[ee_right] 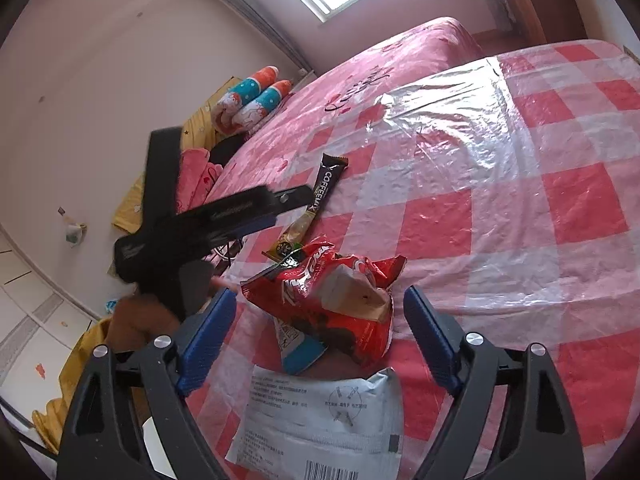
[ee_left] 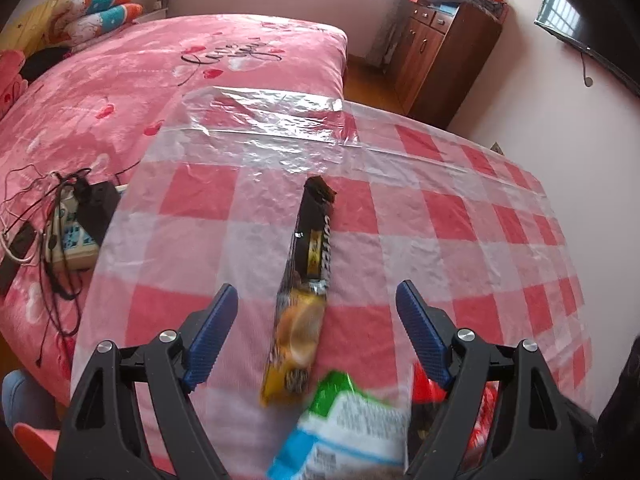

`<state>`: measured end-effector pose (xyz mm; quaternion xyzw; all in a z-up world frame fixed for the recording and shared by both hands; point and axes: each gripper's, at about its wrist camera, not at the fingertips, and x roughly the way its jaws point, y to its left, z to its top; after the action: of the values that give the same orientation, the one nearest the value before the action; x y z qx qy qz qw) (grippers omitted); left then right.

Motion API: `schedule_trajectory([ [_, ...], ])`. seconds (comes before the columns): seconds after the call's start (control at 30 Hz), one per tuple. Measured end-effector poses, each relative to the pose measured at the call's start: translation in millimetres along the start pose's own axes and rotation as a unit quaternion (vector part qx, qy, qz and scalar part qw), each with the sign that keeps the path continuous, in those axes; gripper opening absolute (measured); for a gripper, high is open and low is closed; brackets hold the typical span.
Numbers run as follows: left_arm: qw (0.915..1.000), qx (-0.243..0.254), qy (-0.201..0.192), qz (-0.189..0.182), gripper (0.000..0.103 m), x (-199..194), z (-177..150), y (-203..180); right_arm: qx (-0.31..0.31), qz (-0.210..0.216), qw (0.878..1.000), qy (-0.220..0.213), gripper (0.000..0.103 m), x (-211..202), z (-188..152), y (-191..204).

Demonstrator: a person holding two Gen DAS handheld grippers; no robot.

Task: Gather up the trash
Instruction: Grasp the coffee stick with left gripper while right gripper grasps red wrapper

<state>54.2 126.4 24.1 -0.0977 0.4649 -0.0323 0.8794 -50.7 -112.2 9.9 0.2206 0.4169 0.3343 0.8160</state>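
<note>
My left claw [ee_left: 316,296] stands spread wide, its ribbed blue pads [ee_left: 212,334] gripping nothing; between and just beyond them lies the long, glossy black-and-gold coffee sachet [ee_left: 306,276], flat on the crinkled clear plastic sheet [ee_left: 280,144] that covers the red-and-white checked cloth [ee_left: 200,196]; a blurred green, white and blue printed wrapper [ee_left: 348,424] cuts in at the bottom edge, too smeared to read. My right claw [ee_right: 318,312] is likewise released, fingers apart; the crumpled red foil snack bag [ee_right: 332,300] sits right between its tips, torn open and puckered, resting on a flat blue-and-white wrapper [ee_right: 300,348] mostly hidden beneath it; nearer me lies a smooth grey plastic mailer with printed labels [ee_right: 320,420], its lower end cut off. In the right view, the left claw's black frame is a blur, hiding part of the pink floral bedspread [ee_right: 360,80].
</note>
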Motion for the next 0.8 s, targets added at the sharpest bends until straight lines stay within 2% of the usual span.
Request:
schedule_trajectory([
  [0.23,0.9999,0.01,0.009,0.009,0.079,22.3,14.0,-3.2,-0.003,0.006,1.0,0.007,0.085,7.7,2.0,-0.1],
  [0.43,0.9994,0.02,0.006,0.028,0.062,28.7,14.9,-4.7,-0.006,-0.001,1.0,0.024,0.085,19.9,1.7,0.5],
  [0.6,0.9989,0.017,-0.008,0.043,0.042,25.7,12.5,0.5,-0.017,-0.01,0.999,0.03,0.085,24.6,1.8,4.8],
  [0.67,0.9989,0.011,-0.011,0.045,0.031,24.0,10.9,3.6,-0.017,-0.011,0.999,0.031,0.085,26.4,2.9,5.1],
  [0.8,0.9991,0.003,-0.013,0.041,0.028,19.8,6.0,7.5,-0.015,-0.007,0.999,0.037,0.089,34.4,5.4,6.4],
])
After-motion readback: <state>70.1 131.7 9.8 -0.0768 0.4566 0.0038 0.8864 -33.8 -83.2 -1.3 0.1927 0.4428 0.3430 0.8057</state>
